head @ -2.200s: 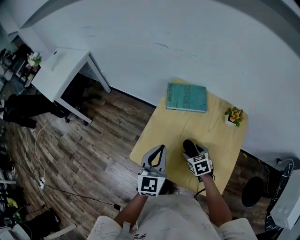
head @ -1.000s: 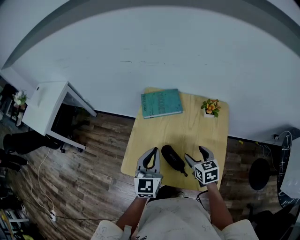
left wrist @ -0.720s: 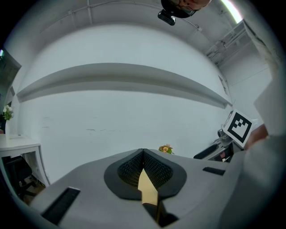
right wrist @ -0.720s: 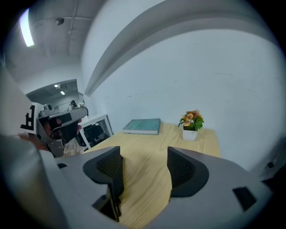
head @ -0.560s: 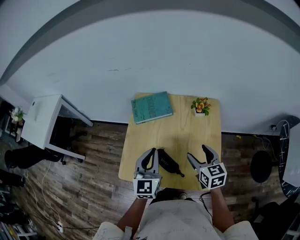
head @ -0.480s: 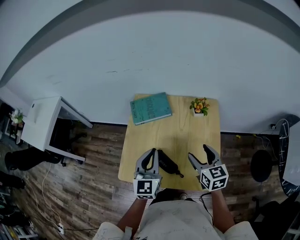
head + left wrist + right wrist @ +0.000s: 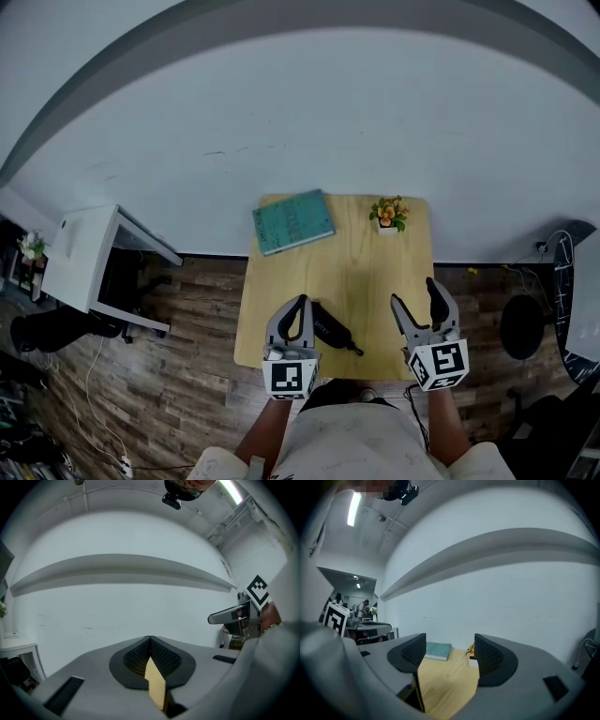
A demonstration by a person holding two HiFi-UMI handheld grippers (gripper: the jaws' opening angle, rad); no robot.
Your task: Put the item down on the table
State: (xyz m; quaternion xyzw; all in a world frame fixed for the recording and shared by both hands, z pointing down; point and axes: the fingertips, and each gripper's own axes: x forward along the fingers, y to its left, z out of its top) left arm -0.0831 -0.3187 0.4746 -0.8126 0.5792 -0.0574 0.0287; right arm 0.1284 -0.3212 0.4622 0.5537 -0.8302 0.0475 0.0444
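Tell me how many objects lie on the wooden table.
3: a teal book at the far left corner, a flower pot far right, a black item beside the left gripper.

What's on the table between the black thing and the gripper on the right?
Nothing. In the head view, only bare wooden table lies between the black item and the right gripper, whose jaws stand apart.

The right gripper [image 7: 450,651] holds its jaws apart, and the wooden table [image 7: 445,681] shows in the gap between them. A teal book [image 7: 438,650] lies at the table's far edge. To its right a small potted plant [image 7: 471,649] stands, partly hidden by the right jaw.
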